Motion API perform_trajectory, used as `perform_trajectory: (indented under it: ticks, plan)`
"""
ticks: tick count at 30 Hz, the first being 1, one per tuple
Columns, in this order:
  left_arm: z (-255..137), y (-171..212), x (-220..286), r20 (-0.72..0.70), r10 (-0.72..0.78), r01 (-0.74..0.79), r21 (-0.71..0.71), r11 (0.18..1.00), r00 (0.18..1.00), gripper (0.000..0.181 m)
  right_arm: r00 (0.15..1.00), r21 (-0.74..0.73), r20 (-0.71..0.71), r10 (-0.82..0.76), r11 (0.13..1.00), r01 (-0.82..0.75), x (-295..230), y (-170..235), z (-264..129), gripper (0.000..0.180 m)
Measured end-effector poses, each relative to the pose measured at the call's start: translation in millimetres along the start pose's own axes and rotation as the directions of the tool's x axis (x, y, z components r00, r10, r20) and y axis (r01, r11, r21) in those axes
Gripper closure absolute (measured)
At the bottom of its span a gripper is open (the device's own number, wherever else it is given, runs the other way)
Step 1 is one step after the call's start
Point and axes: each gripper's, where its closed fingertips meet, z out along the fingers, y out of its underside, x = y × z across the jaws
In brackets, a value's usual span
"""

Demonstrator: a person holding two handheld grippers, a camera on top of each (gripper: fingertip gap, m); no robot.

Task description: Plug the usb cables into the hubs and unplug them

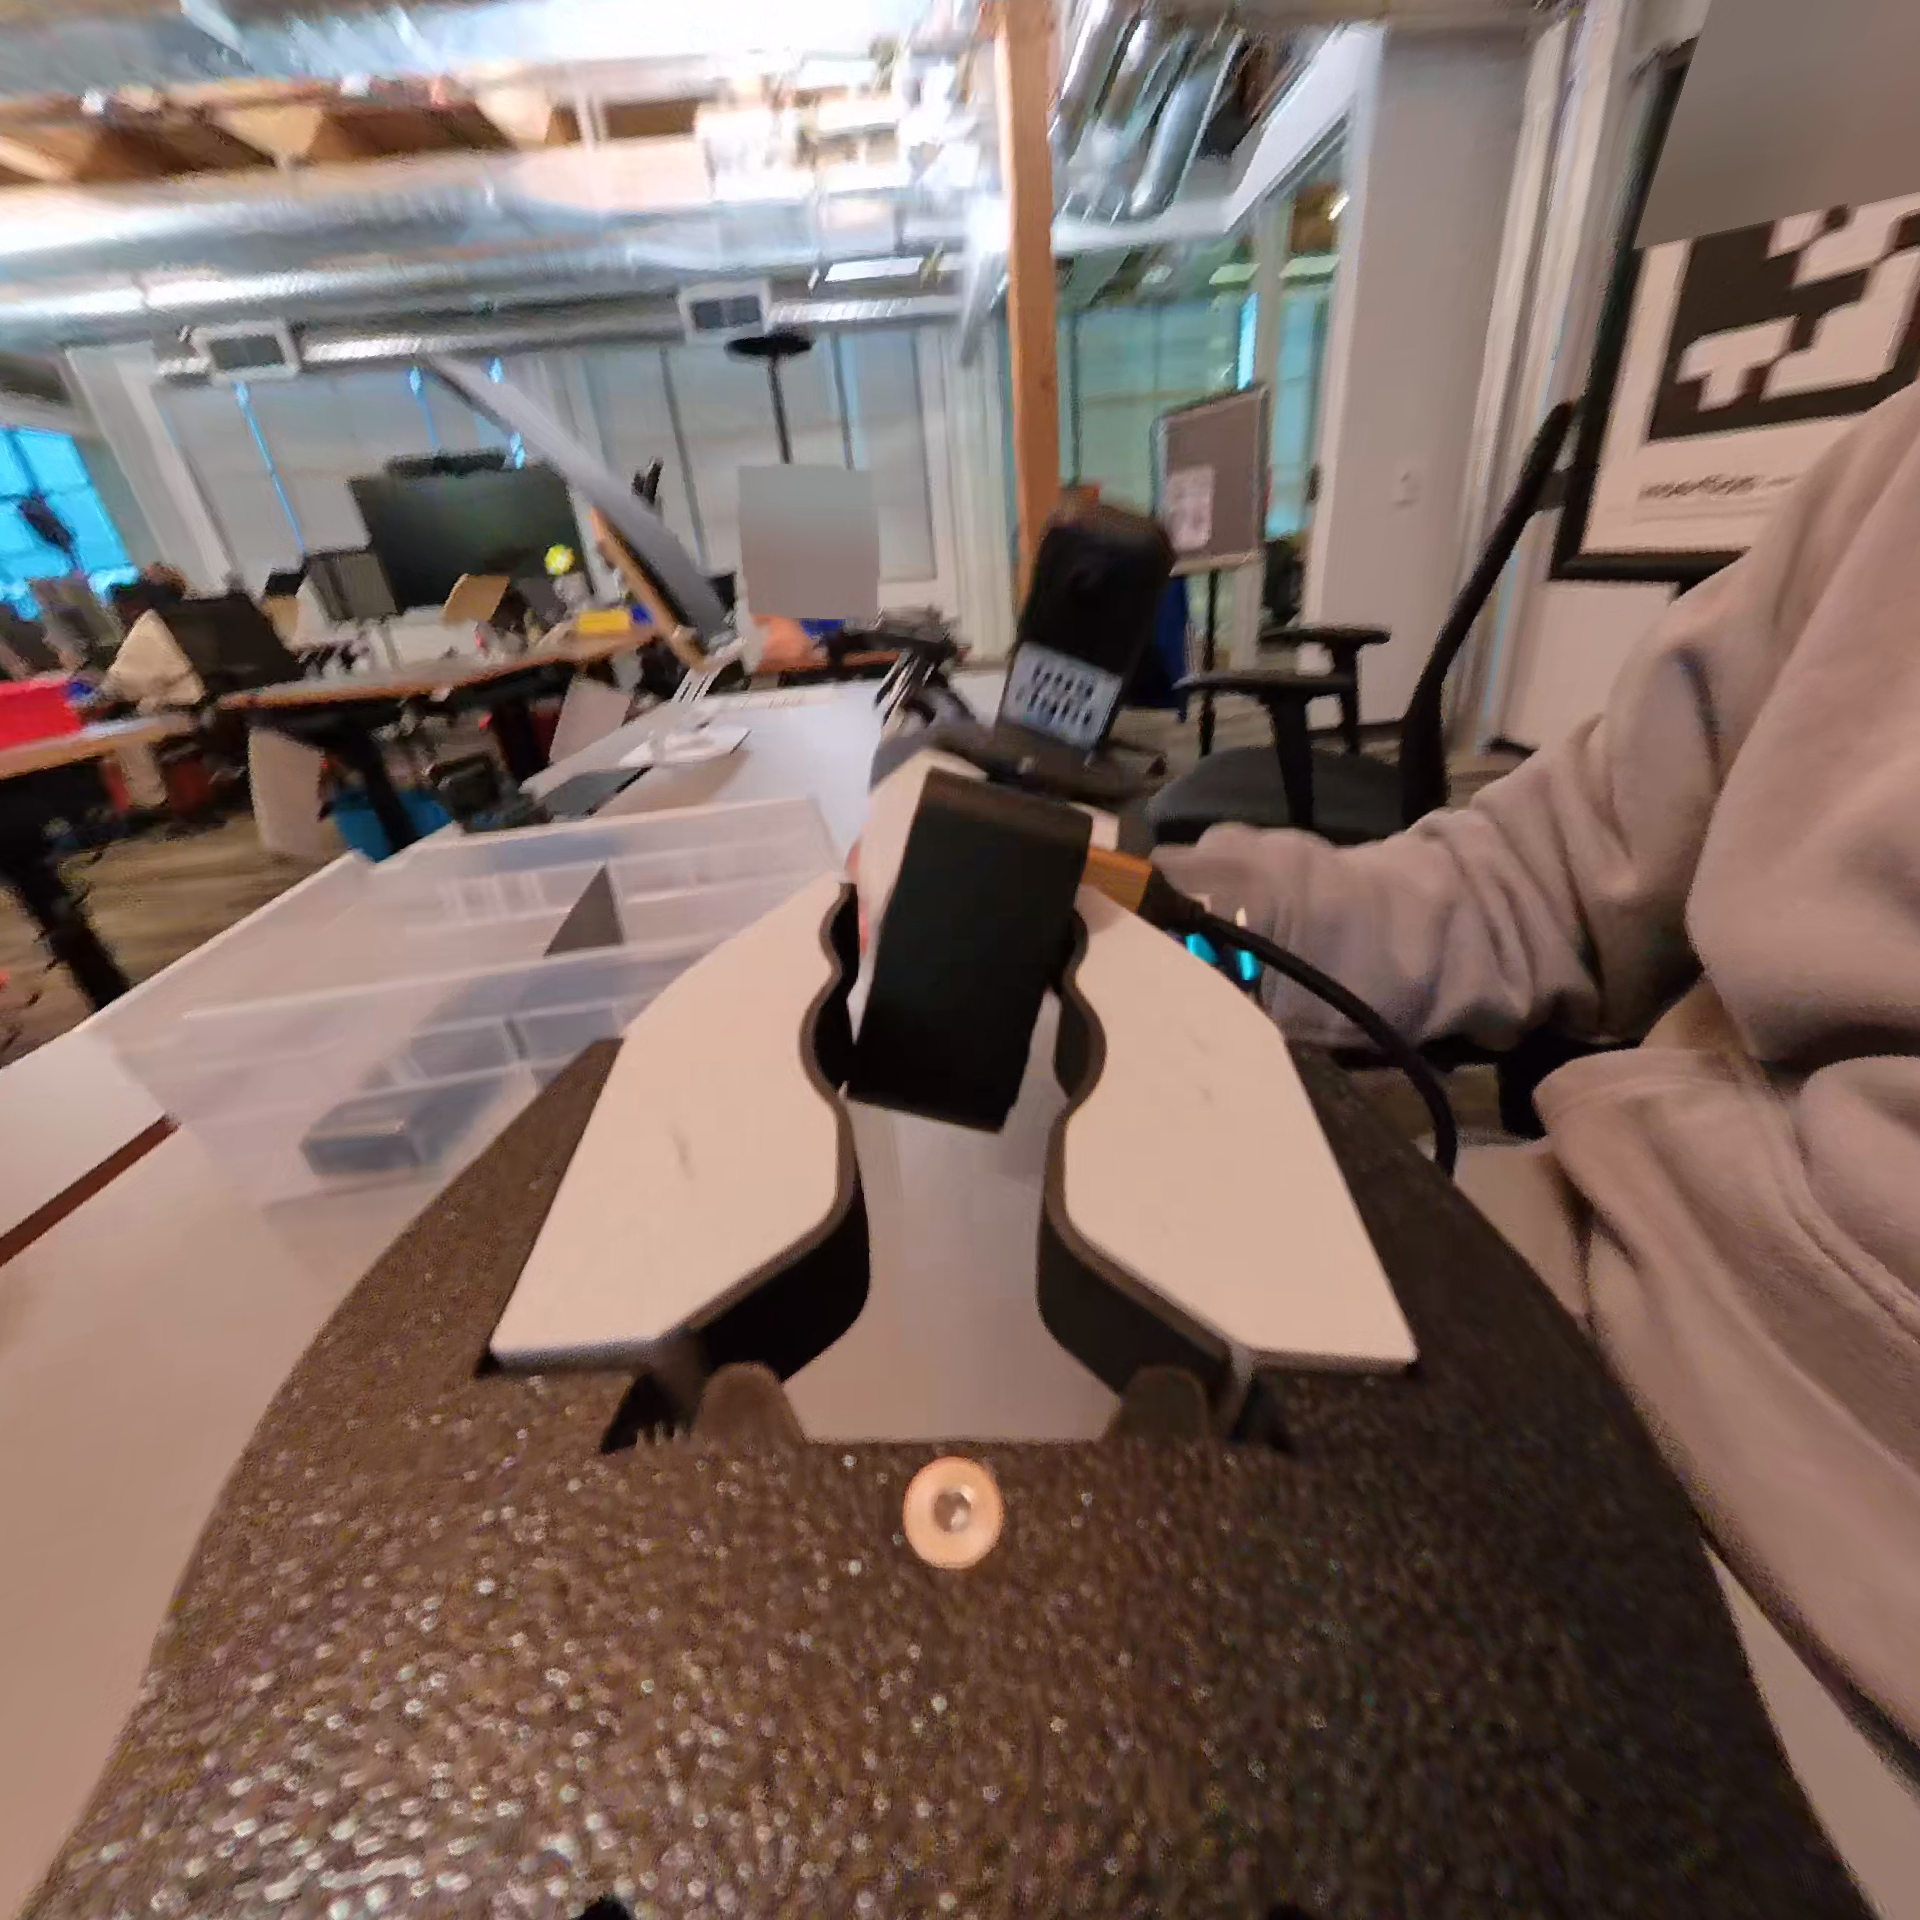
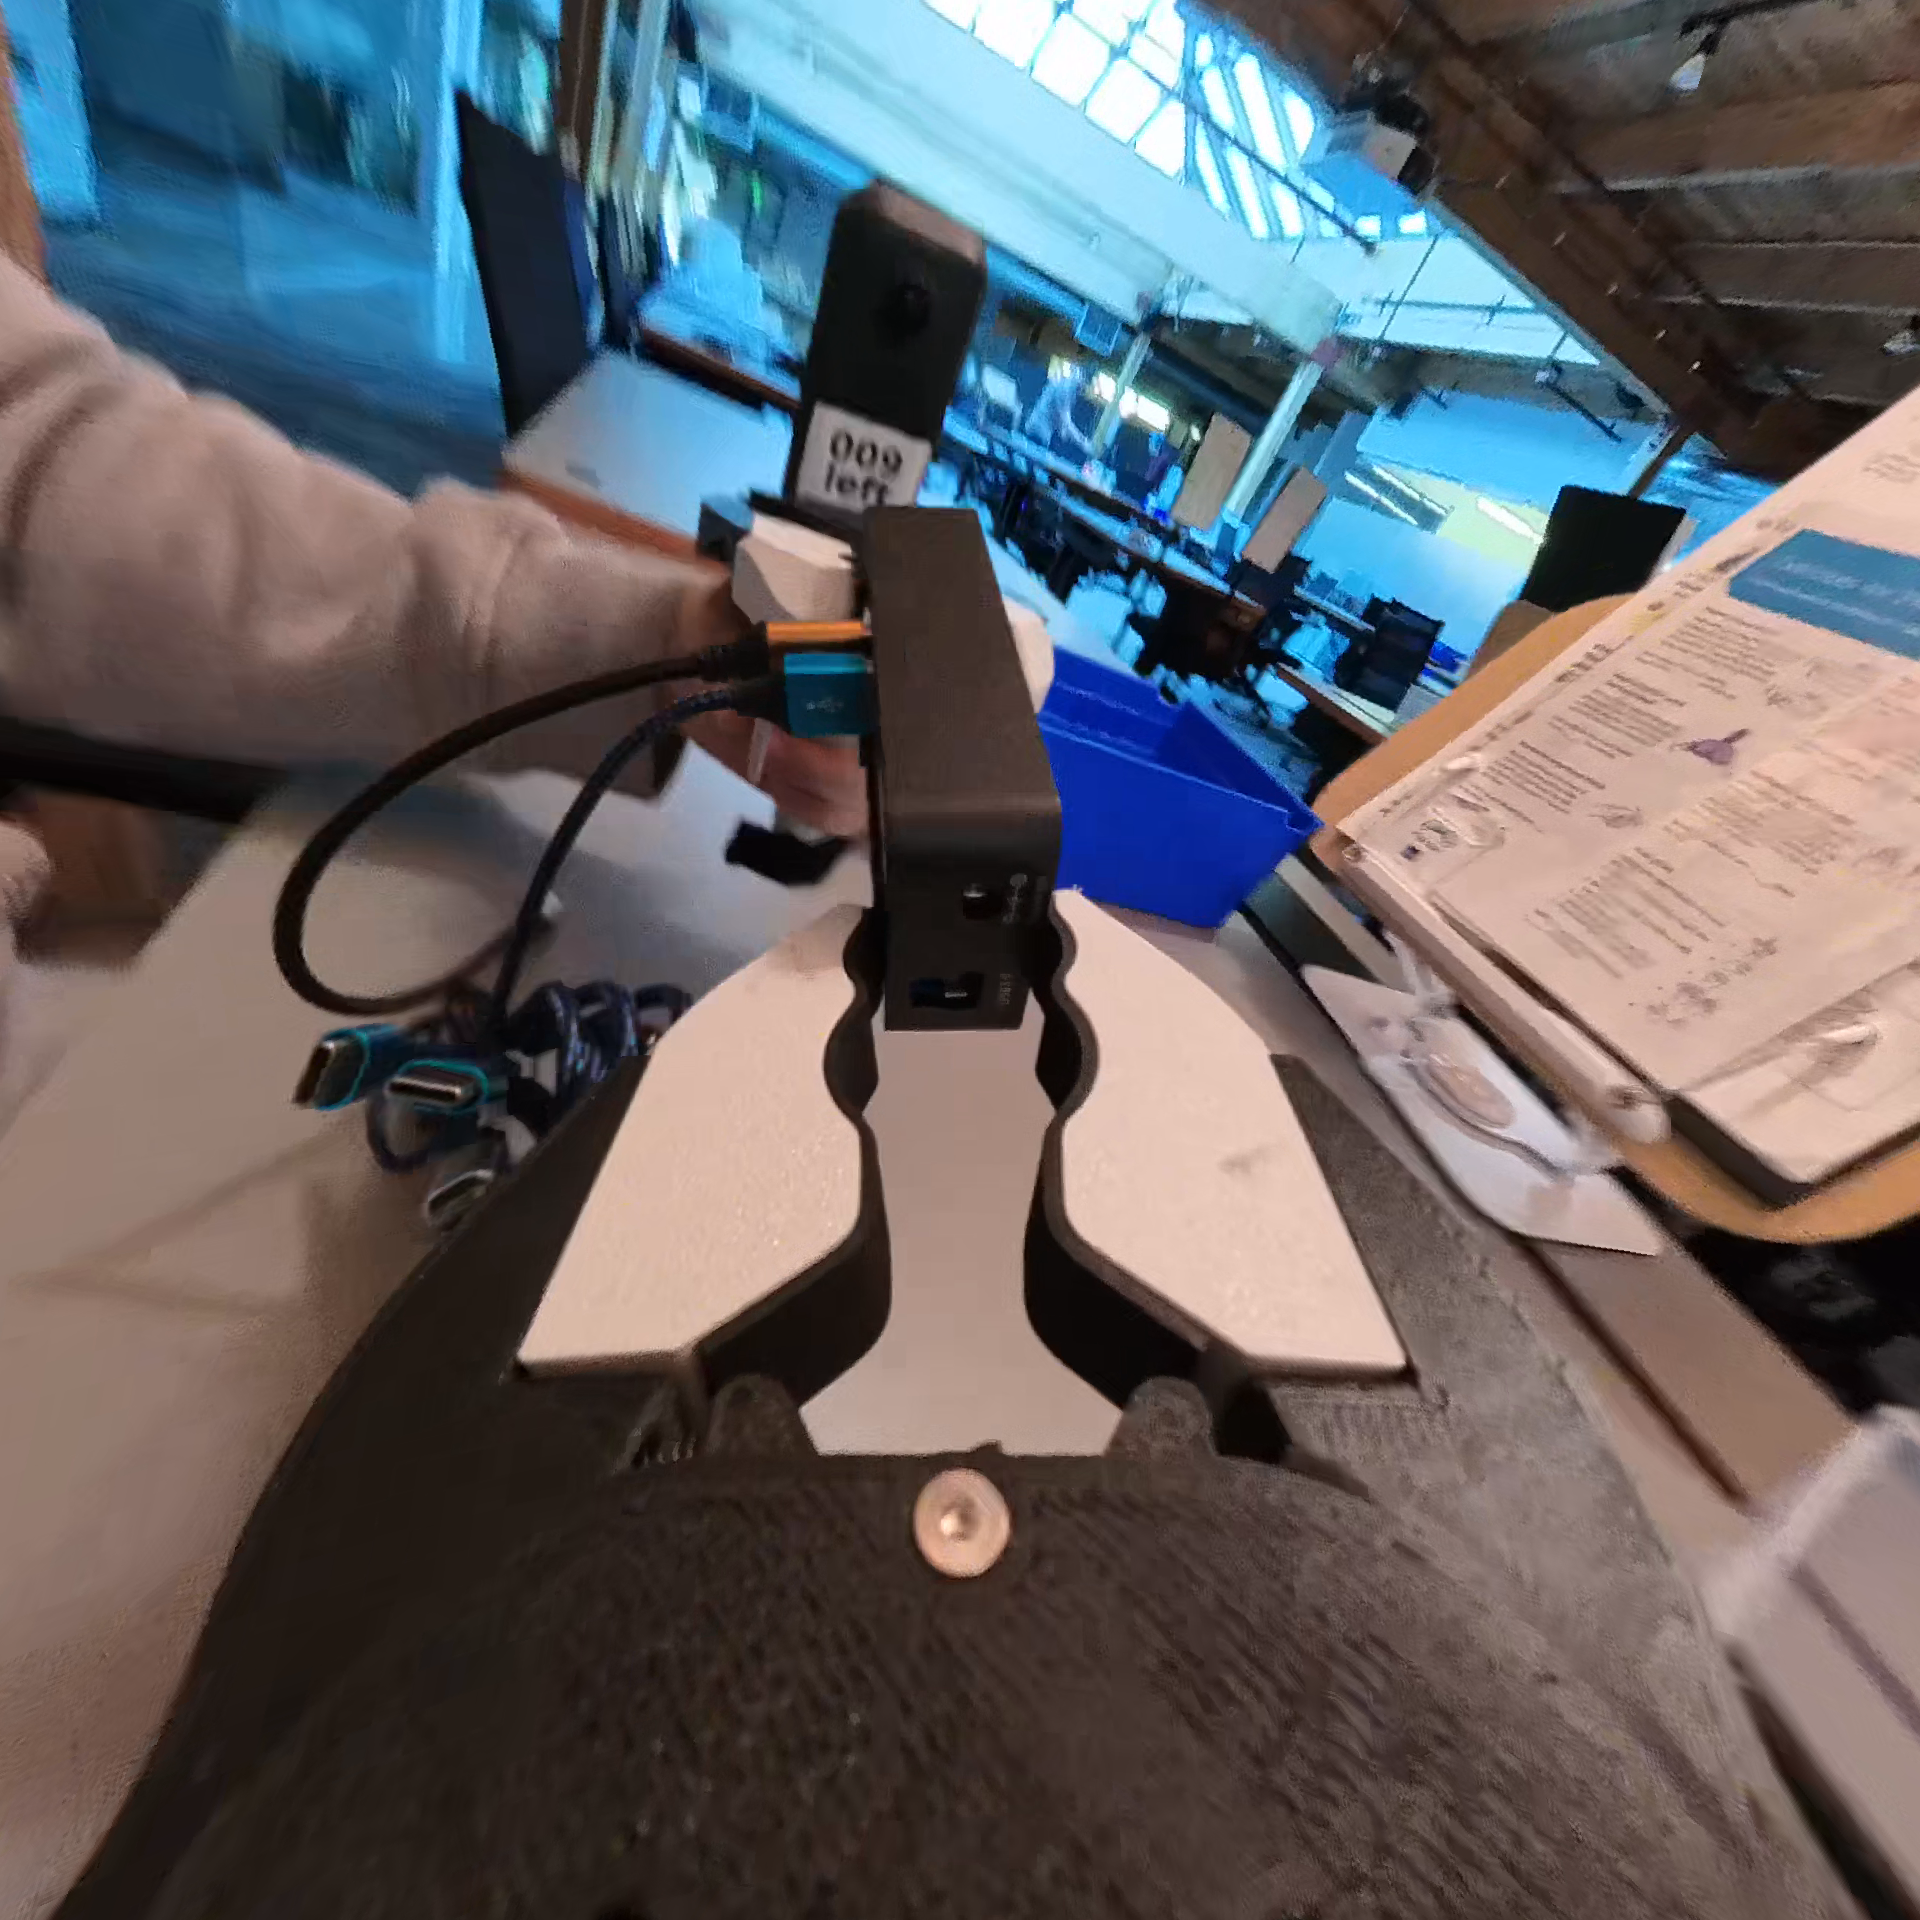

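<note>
Item: black USB hub (image 2: 961, 769), an oblong box held up off the table, gripped at both ends. In the right wrist view it stands on end at 12 o'clock from the right gripper (image 2: 956, 977), whose two white fingers (image 2: 727, 1143) pinch its near end; two ports show on that end face. In the left wrist view the same hub (image 1: 961, 956) sits between the white fingers (image 1: 707, 1143) of the left gripper (image 1: 951, 997), which are closed against its sides.

Attached: orange-headed cable (image 2: 816, 632) and teal-headed cable (image 2: 826, 698), one just above the other, both plugged into the hub's long side at 9 o'clock in the right wrist view. Their dark cords loop down toward 8 o'clock. In the left wrist view the orange plug (image 1: 1117, 868) leaves the hub at 2 o'clock; the teal plug is mostly hidden behind it.

Nearby: a heap of loose braided cables (image 2: 468, 1081) with teal-trimmed connectors on the white table (image 2: 156, 1351), at 8 o'clock from the hub.

Beyond: blue bin (image 2: 1153, 800) at 3 o'clock, just behind the hub; printed sheets on a board (image 2: 1662, 831) further right. Clear plastic organiser box (image 1: 468, 956) at 9 o'clock in the left wrist view. A person's grey sleeve (image 1: 1558, 831) at 3 o'clock.
</note>
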Motion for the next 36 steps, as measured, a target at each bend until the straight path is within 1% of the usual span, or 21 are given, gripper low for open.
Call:
perform_trajectory:
  ticks: [1,3,4,6,7,9,12,14,16,18,20,22,24,25,26,27,29,31,32,34,36]
  plan:
    - [-2.9,5.2,-3.3,0.033,0.003,-0.002,-0.043,0.999,0.999,0.146,0.997,-0.065,-0.018,-0.072,0.995,0.071,3.5,1.1,-3.8,0.151]
    - [-9.3,13.3,-5.5,0.061,0.031,-0.023,-0.135,0.991,0.998,0.133,0.974,-0.208,-0.018,-0.226,0.954,0.217,7.5,4.5,-12.0,0.151]
    - [-12.8,16.7,-5.8,0.066,0.051,-0.038,-0.19,0.981,0.996,0.129,0.95,-0.28,-0.003,-0.313,0.912,0.3,8.9,7.1,-15.9,0.151]
    - [-18.4,22.0,-6.4,0.065,0.089,-0.065,-0.31,0.949,0.994,0.117,0.875,-0.401,0.052,-0.48,0.793,0.459,10.7,12.2,-21.3,0.151]
    - [-20.3,24.7,-6.4,0.056,0.104,-0.075,-0.377,0.923,0.993,0.115,0.836,-0.441,0.088,-0.542,0.731,0.52,10.4,13.3,-21.9,0.152]
    - [-22.2,31.7,-4.9,0.017,0.118,-0.092,-0.514,0.853,0.993,0.112,0.764,-0.467,0.148,-0.628,0.637,0.614,6.7,10.9,-18.0,0.152]
    - [-24.9,50.7,-7.6,-0.026,0.102,-0.09,-0.715,0.693,0.994,0.11,0.673,-0.429,0.183,-0.717,0.558,0.711,-3.6,-0.4,-5.2,0.152]
    - [-28.1,62.6,-9.5,-0.058,0.073,-0.09,-0.802,0.591,0.996,0.097,0.609,-0.444,0.231,-0.759,0.475,0.76,-8.3,-0.1,0.4,0.152]
    - [-23.8,63.8,-7.7,-0.071,0.025,-0.073,-0.822,0.565,0.997,0.102,0.565,-0.464,0.258,-0.784,0.412,0.784,-9.7,1.3,3.9,0.152]
    - [-17.8,65.2,-0.6,-0.11,-0.033,-0.073,-0.824,0.562,0.993,0.106,0.543,-0.445,0.259,-0.799,0.4,0.801,-12.3,-0.6,7.4,0.152]
    - [-15.7,70.5,11.3,-0.185,-0.106,-0.097,-0.828,0.553,0.977,0.111,0.557,-0.451,0.269,-0.786,0.408,0.794,-11.5,2.3,6.9,0.152]
    - [-10.3,73.6,4.9,-0.177,-0.062,-0.111,-0.815,0.569,0.982,0.116,0.569,-0.478,0.253,-0.782,0.411,0.777,-3.5,6.7,3.0,0.152]
    - [-3.5,69.5,-6.5,-0.176,0.079,-0.186,-0.754,0.63,0.981,0.119,0.623,-0.466,0.185,-0.76,0.491,0.736,3.0,5.2,0.0,0.148]
    - [-1.4,66.2,-8.9,-0.165,0.108,-0.195,-0.728,0.657,0.98,0.119,0.665,-0.454,0.148,-0.732,0.547,0.703,6.1,4.0,-2.7,0.145]
    - [-0.1,62.5,-12.5,-0.143,0.137,-0.198,-0.706,0.68,0.98,0.119,0.709,-0.442,0.116,-0.696,0.603,0.664,9.3,3.4,-6.5,0.137]
    - [-0.6,59.2,-16.7,-0.125,0.172,-0.21,-0.69,0.693,0.977,0.119,0.766,-0.428,0.076,-0.639,0.673,0.603,13.4,2.9,-10.3,0.131]
    - [-2.0,53.4,-22.5,-0.094,0.221,-0.227,-0.662,0.714,0.971,0.12,0.892,-0.346,-0.003,-0.452,0.837,0.424,18.7,0.3,-14.7,0.12]
    - [0.1,47.9,-23.7,-0.073,0.244,-0.235,-0.626,0.744,0.967,0.12,0.983,-0.165,-0.021,-0.181,0.971,0.175,15.9,-10.8,-12.5,0.109]
    - [1.8,46.4,-24.6,-0.065,0.262,-0.247,-0.609,0.754,0.963,0.119,0.998,-0.072,-0.013,-0.056,0.996,0.055,15.4,-18.1,-10.1,0.108]
    - [6.2,44.6,-27.3,-0.037,0.291,-0.258,-0.58,0.773,0.956,0.119,0.997,0.044,0.019,0.073,0.996,-0.074,13.1,-27.1,-3.6,0.108]
    - [11.4,43.2,-27.6,-0.022,0.302,-0.265,-0.545,0.796,0.953,0.119,0.993,0.013,0.029,0.11,0.994,-0.111,9.6,-18.4,6.5,0.11]
